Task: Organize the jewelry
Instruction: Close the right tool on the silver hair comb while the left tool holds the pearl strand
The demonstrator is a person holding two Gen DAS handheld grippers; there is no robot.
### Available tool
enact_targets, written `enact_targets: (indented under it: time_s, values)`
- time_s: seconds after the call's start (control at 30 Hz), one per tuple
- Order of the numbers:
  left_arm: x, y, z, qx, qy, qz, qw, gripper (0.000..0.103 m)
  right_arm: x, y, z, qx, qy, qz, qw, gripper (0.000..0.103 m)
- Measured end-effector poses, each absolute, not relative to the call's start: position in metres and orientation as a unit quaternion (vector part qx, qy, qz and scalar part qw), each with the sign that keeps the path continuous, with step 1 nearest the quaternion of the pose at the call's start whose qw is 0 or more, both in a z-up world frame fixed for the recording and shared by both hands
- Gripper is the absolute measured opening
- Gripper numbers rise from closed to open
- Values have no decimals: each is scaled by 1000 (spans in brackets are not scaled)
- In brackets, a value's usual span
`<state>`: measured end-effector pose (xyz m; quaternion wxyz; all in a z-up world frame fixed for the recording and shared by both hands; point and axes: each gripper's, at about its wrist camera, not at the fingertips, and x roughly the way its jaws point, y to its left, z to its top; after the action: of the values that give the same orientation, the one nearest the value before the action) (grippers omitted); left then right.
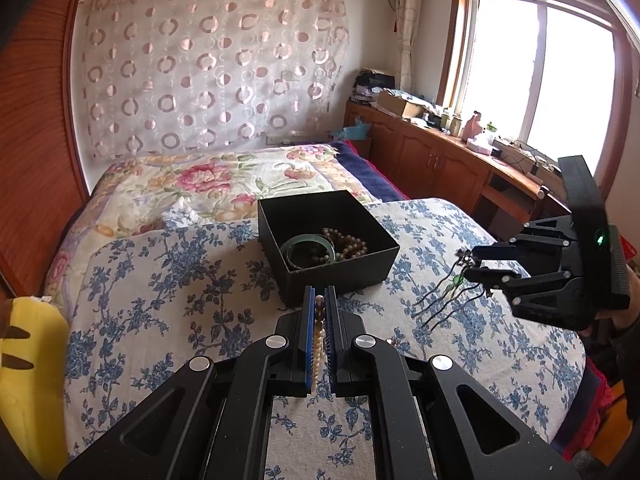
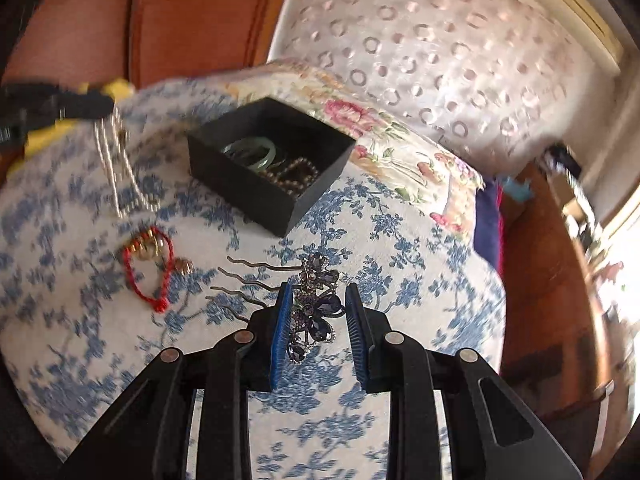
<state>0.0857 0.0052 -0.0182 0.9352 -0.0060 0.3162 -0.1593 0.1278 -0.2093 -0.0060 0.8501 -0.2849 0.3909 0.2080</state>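
A black open box [image 1: 340, 276] [image 2: 240, 184] sits on the blue-flowered bedspread and holds a green bangle [image 1: 307, 251] [image 2: 252, 154] and a brown bead string [image 1: 352, 242] [image 2: 294, 178]. My left gripper [image 1: 320, 300] is shut on a pale bead necklace [image 1: 319, 344], just short of the box; it hangs from that gripper in the right wrist view [image 2: 118, 168]. My right gripper [image 2: 316, 304] [image 1: 470, 264] is shut on a purple jewelled hair comb [image 2: 312, 312] [image 1: 452, 292], lifted above the bed right of the box.
A red cord bracelet with gold beads [image 2: 150, 268] lies on the bedspread left of the comb. A yellow plush [image 1: 28, 380] lies at the bed's left edge. Wooden cabinets [image 1: 440, 160] with clutter run under the window on the right.
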Motion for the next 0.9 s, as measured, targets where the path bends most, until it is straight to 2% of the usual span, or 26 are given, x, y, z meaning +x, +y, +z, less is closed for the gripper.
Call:
enact_targets:
  time_s: [0.17,0.3,0.9]
  values:
    - [85,8,-16,-11,313,-158,936,4,130,-188,-12,-361,398,206,818,29]
    - [85,9,-16,-12,313,-159,936,4,132,-183,-11,-378,405,206,806,29]
    - [84,10,-17,-9,316,-158,936,4,144,-213,3,-253,405,224,849,32]
